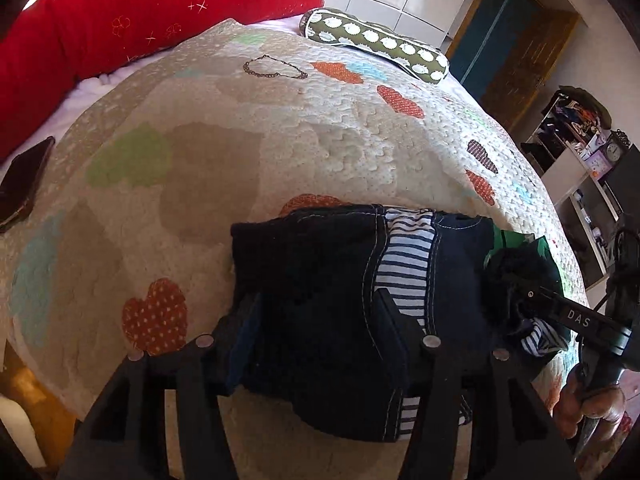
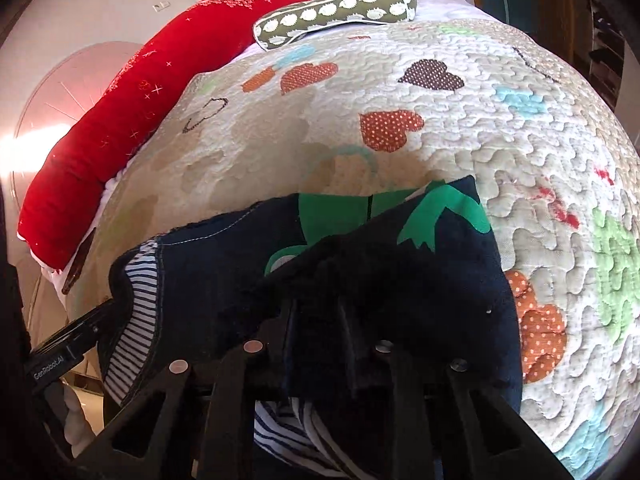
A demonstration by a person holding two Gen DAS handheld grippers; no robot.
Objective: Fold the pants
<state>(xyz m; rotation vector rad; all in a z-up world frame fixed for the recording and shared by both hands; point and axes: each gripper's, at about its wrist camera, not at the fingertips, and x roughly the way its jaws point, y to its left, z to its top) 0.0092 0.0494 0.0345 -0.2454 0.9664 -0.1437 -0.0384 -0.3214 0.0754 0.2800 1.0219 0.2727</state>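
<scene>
The bed's quilt (image 1: 280, 140) carries the folded pants (image 1: 320, 280) at its near edge. The left gripper (image 1: 316, 316) stands open astride the pants. The right gripper (image 2: 320, 316) pinches dark pants cloth by the quilt's edge.

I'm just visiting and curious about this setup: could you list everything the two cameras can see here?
pants: one, dark navy with striped lining and green patches, near edge of the quilt
quilt: one, cream with coloured hearts, covering the bed
long pillow: one, red, far side of the bed
small pillow: one, olive with pale dots, beside the red one
flat dark object: one, dark brown, left edge of the bed; cannot tell what
shelves: cluttered, with a clock, right of the bed
left gripper: black fingers apart, pants between them
right gripper: black fingers closed on a pants fold
hand: one, holding the right gripper
</scene>
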